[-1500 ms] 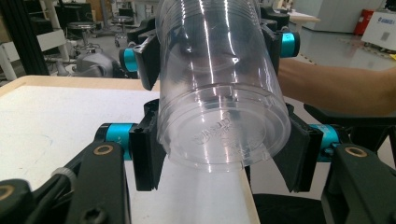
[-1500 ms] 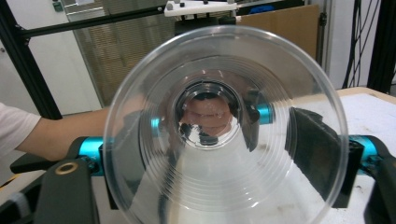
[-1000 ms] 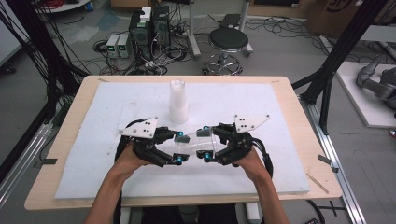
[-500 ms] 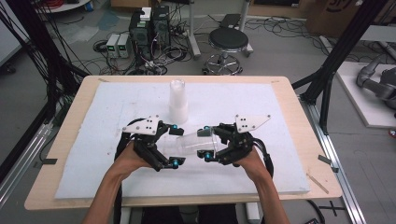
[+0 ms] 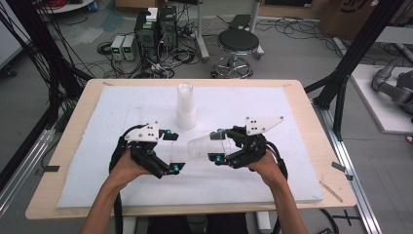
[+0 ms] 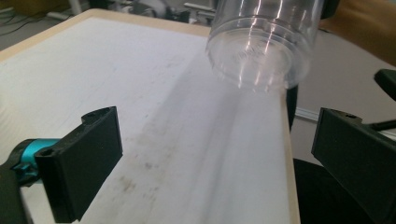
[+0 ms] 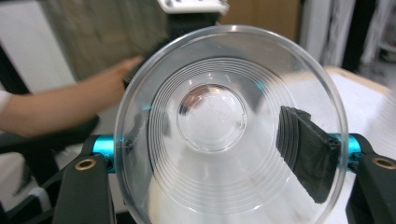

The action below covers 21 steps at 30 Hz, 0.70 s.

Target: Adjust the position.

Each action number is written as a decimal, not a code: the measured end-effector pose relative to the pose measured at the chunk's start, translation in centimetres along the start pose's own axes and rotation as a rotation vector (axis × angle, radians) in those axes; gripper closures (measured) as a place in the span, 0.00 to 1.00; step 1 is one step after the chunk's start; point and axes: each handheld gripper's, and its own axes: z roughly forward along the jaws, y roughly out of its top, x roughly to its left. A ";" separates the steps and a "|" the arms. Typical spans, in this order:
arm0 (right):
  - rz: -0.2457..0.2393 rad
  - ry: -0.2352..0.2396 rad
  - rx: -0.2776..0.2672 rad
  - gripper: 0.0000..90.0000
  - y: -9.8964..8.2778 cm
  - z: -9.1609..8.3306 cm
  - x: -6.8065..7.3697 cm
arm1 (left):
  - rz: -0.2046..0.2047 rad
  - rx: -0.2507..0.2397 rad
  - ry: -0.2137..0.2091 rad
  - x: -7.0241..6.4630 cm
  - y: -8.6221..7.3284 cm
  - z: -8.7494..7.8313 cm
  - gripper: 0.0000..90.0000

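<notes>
The clear plastic cup (image 5: pixel 207 146) is held on its side above the white mat (image 5: pixel 292 161), clamped at its rim by the right gripper (image 5: pixel 218 146). The left gripper (image 5: pixel 173 152) stands wide open, holding nothing. The cup is judged light, thin and easily crushed; 1 gentle grip near the rim is advised.

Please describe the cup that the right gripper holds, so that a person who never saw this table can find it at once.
On the white mat that covers the wooden table, look in front of the person's right hand. There the right gripper clamps a clear plastic cup. It lies on its side in the air, while the white cup stack behind it stands upright on the mat.
</notes>
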 end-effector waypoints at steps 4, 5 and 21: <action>0.008 -0.070 0.096 0.34 0.5 -0.1 -0.4 | -0.042 0.036 0.108 0.4 -1.1 -1.0 0.02; 0.012 -0.087 0.117 0.34 0.6 -0.2 -0.6 | -0.047 0.047 0.141 0.4 -1.4 -1.2 0.02; 0.020 -0.349 0.485 0.35 3.0 -0.2 -3.0 | -0.232 0.020 0.491 2.2 -8.4 -4.3 0.02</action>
